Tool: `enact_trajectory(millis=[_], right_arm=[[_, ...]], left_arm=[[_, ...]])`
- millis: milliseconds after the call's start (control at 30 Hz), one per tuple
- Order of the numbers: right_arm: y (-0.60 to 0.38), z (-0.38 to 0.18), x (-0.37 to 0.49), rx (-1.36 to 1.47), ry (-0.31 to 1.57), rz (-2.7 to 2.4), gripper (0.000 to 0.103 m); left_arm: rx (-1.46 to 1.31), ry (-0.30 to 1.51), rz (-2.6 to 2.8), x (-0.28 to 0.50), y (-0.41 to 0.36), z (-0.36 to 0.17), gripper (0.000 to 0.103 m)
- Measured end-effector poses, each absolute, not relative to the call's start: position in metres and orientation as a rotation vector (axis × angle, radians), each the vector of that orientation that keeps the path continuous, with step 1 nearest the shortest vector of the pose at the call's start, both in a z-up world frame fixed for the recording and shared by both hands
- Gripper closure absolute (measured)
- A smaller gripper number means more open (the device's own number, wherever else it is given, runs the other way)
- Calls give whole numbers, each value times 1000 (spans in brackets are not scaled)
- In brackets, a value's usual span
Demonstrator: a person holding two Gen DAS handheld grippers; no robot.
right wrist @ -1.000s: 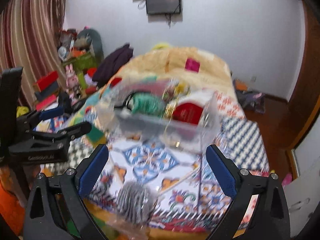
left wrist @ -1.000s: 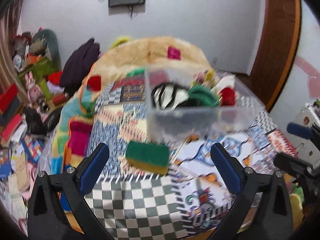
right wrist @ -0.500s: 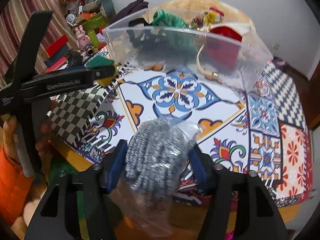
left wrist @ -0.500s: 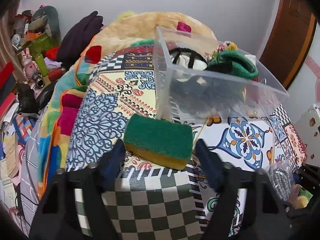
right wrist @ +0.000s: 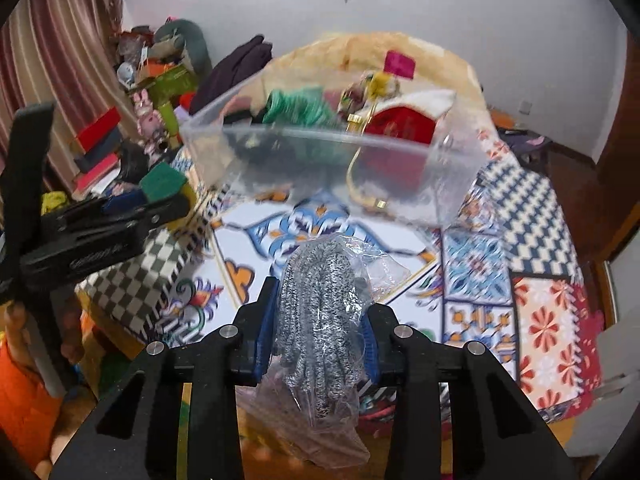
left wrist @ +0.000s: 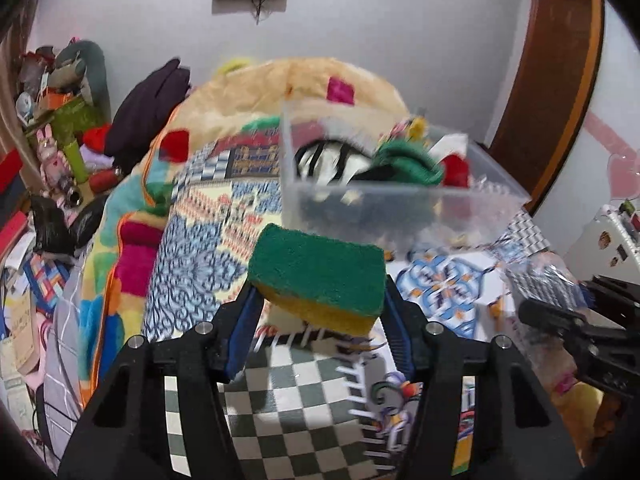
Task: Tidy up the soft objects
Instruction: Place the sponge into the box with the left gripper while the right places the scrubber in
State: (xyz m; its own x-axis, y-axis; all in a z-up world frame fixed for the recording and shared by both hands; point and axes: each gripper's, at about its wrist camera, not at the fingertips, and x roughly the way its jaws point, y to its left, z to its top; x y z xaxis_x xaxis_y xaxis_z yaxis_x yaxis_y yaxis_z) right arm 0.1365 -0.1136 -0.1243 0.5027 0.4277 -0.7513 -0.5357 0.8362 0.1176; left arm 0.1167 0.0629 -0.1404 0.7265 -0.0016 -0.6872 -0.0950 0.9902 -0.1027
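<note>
Green-topped sponge (left wrist: 318, 276) clamped in my left claw (left wrist: 320, 304), bagged steel scourer (right wrist: 318, 312) clamped in my right claw (right wrist: 318, 320), both held up off the bed, facing the bin (right wrist: 320, 168) for dropping in.

The only lettering visible is a line of pale embossed text along the black side of the left gripper (right wrist: 164, 196), seen in the right wrist view well to the left of the right gripper's jaws. Motion blur and the angle make it hard to read; it seems to begin with "G", but the full word cannot be made out. A cream card or booklet (left wrist: 25, 332) far left of the left gripper's jaws carries dark handwriting-like marks that are too small to read. No other text, numbers or signs are readable.
</note>
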Motion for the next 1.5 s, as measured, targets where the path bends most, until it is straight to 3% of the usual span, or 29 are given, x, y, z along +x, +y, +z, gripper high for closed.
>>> enact_trajectory(millis=[633, 900, 1267, 1367, 1500], right_arm=[[-114, -55, 184, -73, 627, 523, 70], [-102, -58, 212, -70, 617, 516, 70], [-87, -105, 246, -136, 718, 486, 69], [-86, -107, 246, -155, 725, 486, 66], [-88, -108, 245, -162, 730, 470, 51]], left_arm=[[-83, 566, -52, 147, 37, -70, 46], [-86, 587, -62, 183, 40, -80, 46], [-71, 699, -65, 228, 32, -121, 46], [-54, 719, -60, 234, 30, -127, 45], [-85, 744, -65, 235, 35, -132, 40]])
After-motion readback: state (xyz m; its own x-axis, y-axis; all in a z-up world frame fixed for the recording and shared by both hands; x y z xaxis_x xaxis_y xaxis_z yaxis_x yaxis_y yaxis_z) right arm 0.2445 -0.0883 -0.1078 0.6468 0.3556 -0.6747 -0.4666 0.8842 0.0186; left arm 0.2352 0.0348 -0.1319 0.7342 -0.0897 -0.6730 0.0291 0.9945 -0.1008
